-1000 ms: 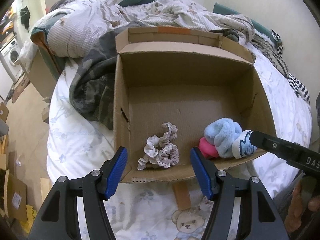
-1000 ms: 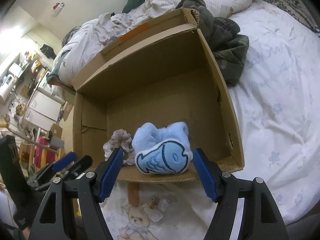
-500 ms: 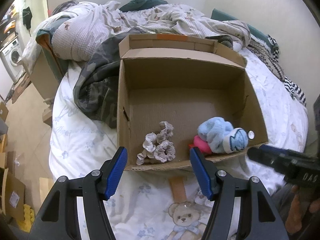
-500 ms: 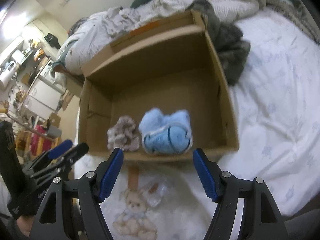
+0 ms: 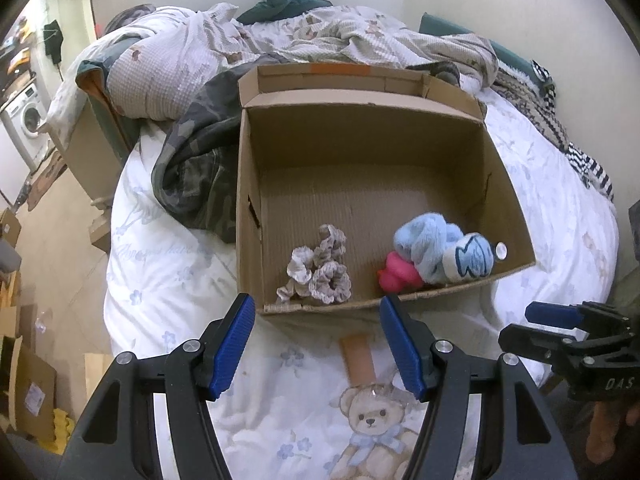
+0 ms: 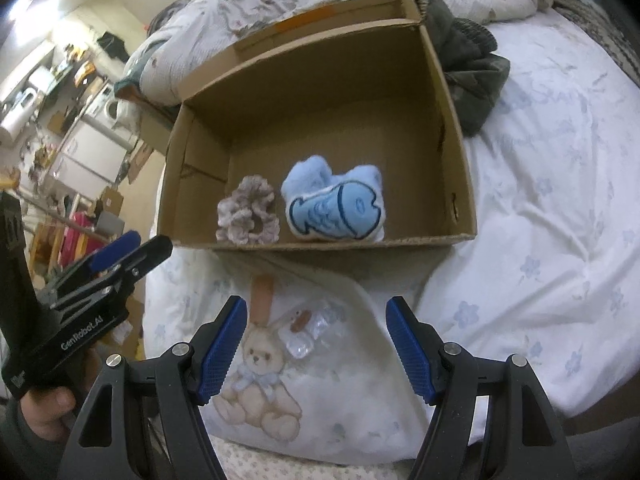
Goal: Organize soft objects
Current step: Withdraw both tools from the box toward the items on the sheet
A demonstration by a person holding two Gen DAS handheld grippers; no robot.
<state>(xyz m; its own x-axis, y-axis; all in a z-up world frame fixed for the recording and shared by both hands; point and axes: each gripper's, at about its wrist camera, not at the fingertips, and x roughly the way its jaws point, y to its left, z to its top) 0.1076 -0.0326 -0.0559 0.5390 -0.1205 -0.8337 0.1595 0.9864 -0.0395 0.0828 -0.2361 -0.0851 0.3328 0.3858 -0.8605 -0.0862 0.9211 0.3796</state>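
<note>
**Both tools pulled back from the box, plush left inside**

Since a second ago the right tool (image 6: pixel 314 344) has drawn back from the cardboard box (image 5: pixel 248 216), leaving the blue fish plush (image 6: pixel 336 208) inside, and the left tool (image 5: pixel 314 344) has backed off too, so the box sits farther away in both views.

The bed (image 5: pixel 168 264) fills most of the scene under a white sheet with pale blue flowers and a printed teddy bear (image 5: pixel 372 428). Crumpled quilts (image 5: pixel 192 52) and a dark camouflage garment (image 5: pixel 196 176) lie piled behind and to the left of the box. Past the bed's left edge are a tan floor, flattened cartons and a washing machine (image 5: pixel 26 120).

The open box rests on the sheet, its flaps folded out. Along its near wall lie a beige scrunchie (image 5: pixel 320 268) to the left and, well apart to the right, the plush touching a pink soft item (image 5: pixel 398 276). The plush's long axis runs left to right along the near wall, its embroidered fish facing the right wrist camera, head toward the right.

Writing reads "GenRobot.AI" on the left tool's body and "DAS" on the right one's.

Both tools are released, fingers spread wide with nothing between them, hovering over the sheet just in front of the box.
</note>
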